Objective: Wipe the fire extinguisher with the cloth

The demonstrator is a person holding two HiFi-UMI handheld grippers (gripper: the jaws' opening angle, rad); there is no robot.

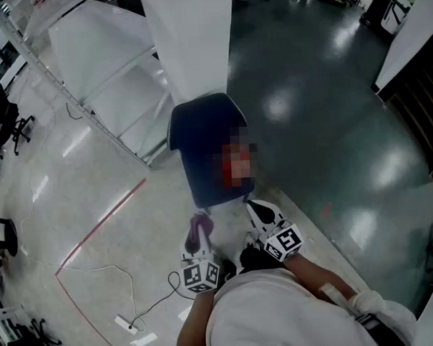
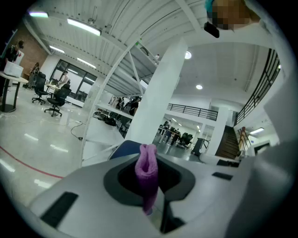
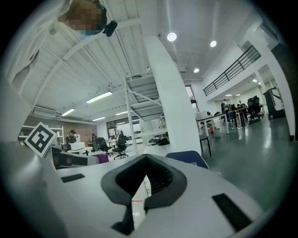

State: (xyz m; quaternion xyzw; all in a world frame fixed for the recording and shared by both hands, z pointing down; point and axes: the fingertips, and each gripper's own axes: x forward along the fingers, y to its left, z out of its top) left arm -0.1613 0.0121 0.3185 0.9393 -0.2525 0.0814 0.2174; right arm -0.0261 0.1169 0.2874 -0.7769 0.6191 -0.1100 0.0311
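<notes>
**White top, pale shells, checked cubes**

The person wears a white top point(image 1: 258, 310). To the right of the top, more white fabric point(image 1: 369, 305) bunches in folds, with a dark band point(image 1: 377, 331) beside it. Just ahead of the top, the left gripper point(image 1: 198, 234) and the right gripper point(image 1: 260, 211) have white shells with black edging. Each carries a marker cube, the left one point(image 1: 201, 275) and the right one point(image 1: 284, 242), with black squares on white faces. Seen close, the shells are smooth light grey. A black collar point(image 2: 116, 182) rings the jaw mouth, and flat black rectangular insets point(image 3: 228, 211) sit to either side of it.
</notes>
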